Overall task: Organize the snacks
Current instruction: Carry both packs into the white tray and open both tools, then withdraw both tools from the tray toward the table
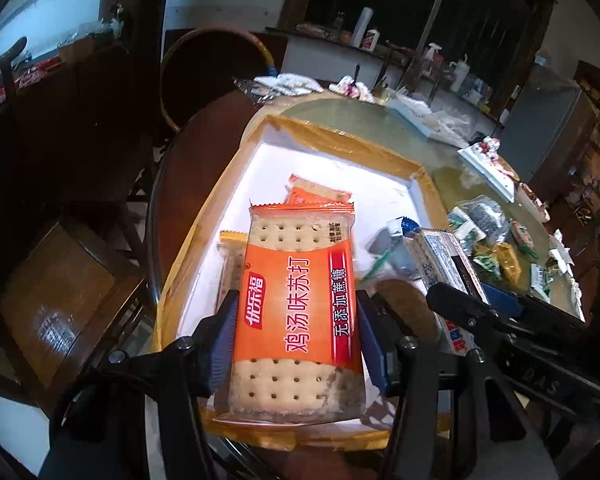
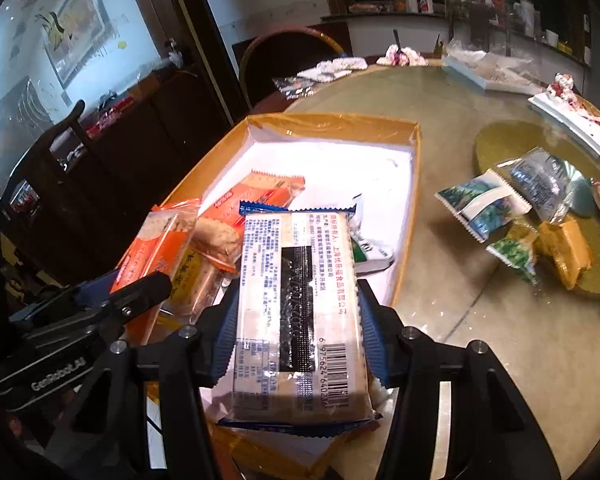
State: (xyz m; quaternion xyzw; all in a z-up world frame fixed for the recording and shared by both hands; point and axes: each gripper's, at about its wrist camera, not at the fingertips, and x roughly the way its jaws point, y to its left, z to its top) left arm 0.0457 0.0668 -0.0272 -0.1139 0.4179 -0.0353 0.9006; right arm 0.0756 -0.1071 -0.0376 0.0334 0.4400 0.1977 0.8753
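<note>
We see the left gripper (image 1: 296, 332) closed on an orange cracker pack (image 1: 296, 300), its two blue pads pressing the long sides of the pack. The pack hangs above the near end of the box (image 1: 340, 136), a shallow box with a white inside and a rim covered with yellow tape. In the box lie already a few orange packs (image 1: 320, 194), one partly under the other.

The right gripper (image 2: 296, 328) is clamped on a blue-edged cracker pack (image 2: 296, 312), which shows its back side with small print and a barcode. This pack also is over the near part of the box (image 2: 416, 168). Below and beside it, in the right wrist view, we see orange packs (image 2: 256, 196) and a green and white packet (image 2: 370, 252) lying inside the box; how many packs are there exactly we cannot tell, because the held pack covers a part of them.

The two grippers stand close side by side, each visible at the edge of the other's view. The box rests on a round table (image 2: 480, 340) with a glossy top. To the right of the box, well apart, loose snack packets (image 2: 484, 204) lie scattered on the table.
</note>
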